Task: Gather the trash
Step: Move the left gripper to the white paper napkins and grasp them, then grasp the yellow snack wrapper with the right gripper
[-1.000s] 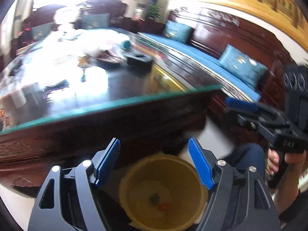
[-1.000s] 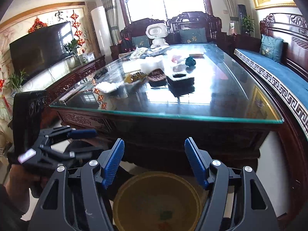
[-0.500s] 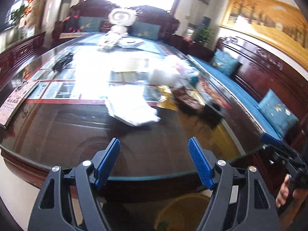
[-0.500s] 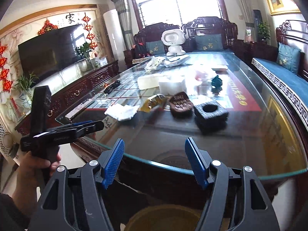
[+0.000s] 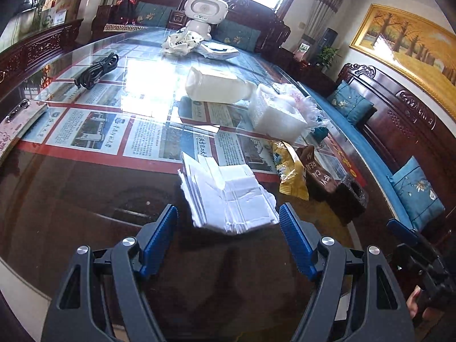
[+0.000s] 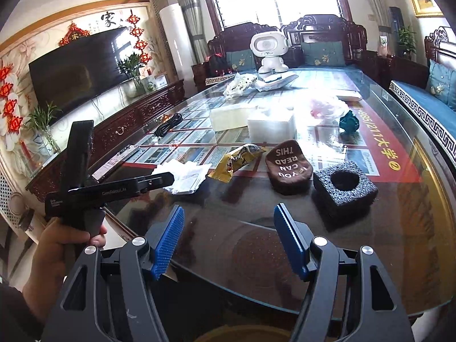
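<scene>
Crumpled white paper [image 5: 228,196] is seen lying on the glass surface [image 5: 85,188], just ahead of the left tool [image 5: 228,222], whose jaws are spread. The right tool [image 6: 228,228] is likewise spread, nothing held.

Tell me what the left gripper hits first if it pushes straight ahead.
Most likely the crumpled white paper: it lies on the glass table right ahead of the open left gripper, between its fingers' lines. Depth is uncertain.

We see a glass-topped table [image 6: 413,256]; near its front edge lie crumpled paper [image 5: 228,196], a yellow wrapper [image 6: 238,159], a brown pouch [image 6: 289,166] and a black foam block [image 6: 343,191].
</scene>
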`<state>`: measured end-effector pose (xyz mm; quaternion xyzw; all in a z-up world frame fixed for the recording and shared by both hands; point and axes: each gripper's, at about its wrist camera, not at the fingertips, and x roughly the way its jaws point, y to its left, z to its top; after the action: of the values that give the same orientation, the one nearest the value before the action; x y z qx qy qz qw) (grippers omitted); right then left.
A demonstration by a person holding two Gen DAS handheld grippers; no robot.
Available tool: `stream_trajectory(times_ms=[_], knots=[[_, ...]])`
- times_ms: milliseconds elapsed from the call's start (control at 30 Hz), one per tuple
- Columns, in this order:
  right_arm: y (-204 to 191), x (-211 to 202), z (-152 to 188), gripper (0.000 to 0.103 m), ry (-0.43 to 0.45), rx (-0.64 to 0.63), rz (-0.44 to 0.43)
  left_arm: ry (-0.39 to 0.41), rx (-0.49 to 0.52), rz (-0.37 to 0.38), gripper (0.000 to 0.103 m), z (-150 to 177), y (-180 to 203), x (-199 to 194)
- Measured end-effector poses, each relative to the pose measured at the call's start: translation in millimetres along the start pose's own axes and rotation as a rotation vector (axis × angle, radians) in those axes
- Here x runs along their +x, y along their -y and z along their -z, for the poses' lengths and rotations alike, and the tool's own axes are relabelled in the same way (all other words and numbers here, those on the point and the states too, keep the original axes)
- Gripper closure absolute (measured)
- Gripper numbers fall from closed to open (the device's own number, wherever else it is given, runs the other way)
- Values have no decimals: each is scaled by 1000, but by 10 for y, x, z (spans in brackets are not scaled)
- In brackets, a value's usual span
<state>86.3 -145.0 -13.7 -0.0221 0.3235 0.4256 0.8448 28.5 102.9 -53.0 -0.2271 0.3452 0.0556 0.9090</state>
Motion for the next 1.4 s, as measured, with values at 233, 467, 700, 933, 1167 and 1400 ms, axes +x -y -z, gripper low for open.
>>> stream_trajectory(times_ms=[233, 467, 700, 933, 1167, 1400], knots=[[80, 120, -51, 38, -9, 8, -12, -18, -22, 8, 30, -84, -20, 145], [95, 256, -56, 39, -31, -2, -10, -39, -16, 15, 54, -100, -8, 220], [96, 366, -97, 44, -41, 8, -12, -57, -11, 39, 89, -97, -15, 310], [50, 574, -240, 46, -43, 28, -13, -28, 22, 25, 91, -141, 13, 289], [-50, 846, -406, 46, -52, 33, -12, -22, 12, 27, 91, -215, -157, 264], [-63, 1218, -564, 48, -85, 63, 24, -26, 29, 47, 91, -296, -217, 297]])
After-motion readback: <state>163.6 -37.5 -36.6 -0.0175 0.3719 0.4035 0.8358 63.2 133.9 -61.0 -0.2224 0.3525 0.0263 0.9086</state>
